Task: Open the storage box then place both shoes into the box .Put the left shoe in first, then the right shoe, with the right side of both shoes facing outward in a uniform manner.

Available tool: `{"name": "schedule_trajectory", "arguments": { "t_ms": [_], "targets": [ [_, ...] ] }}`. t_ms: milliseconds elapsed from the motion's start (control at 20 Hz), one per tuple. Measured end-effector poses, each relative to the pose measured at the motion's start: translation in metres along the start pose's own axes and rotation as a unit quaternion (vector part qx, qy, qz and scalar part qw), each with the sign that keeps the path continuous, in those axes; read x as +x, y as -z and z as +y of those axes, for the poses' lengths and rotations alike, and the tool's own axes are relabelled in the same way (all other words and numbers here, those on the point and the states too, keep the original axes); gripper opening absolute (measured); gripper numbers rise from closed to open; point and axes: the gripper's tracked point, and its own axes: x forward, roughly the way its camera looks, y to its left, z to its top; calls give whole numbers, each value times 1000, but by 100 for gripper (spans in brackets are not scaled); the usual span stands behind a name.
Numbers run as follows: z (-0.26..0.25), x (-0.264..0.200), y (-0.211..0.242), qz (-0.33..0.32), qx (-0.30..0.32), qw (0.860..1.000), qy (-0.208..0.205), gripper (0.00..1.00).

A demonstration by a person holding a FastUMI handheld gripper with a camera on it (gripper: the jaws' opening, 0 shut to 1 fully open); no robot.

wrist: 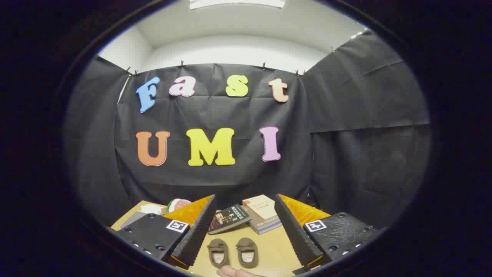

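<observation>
a: going from the left, what was on the desk [276, 246]?

b: a soft pink and white thing [177, 204] at the far left, too hidden to name. next a dark book [228, 218], then a small stack of books [263, 214], both lying beyond the fingers.

a: and the shoes?

b: the left shoe [218, 252] and the right shoe [247, 251] sat side by side on the desk, just apart, between the two fingers and nearer than the books. a bit of a person's hand [236, 272] lay just behind them.

a: the hand-held gripper [244, 227]?

b: spread wide, holding nothing; both fingers stood well clear of the shoes.

a: so how far along was it?

b: by my judgement, nowhere yet. i couldn't make out a storage box at all, so i couldn't say whether it was open. both shoes were outside it. opening it, then left shoe, then right shoe, all seemed left to do.
</observation>
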Motion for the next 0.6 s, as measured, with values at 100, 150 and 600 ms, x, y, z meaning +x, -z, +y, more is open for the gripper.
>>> {"name": "schedule_trajectory", "arguments": {
  "t_ms": [100, 150, 600],
  "targets": [
    [-2, 3, -1, 3, -1, 1000, -6, 94],
    [-4, 4, 2, 7, -1, 1000, -7, 94],
    [-3, 9, 11, 25, -5, 999, -35, 94]
  ]
}}
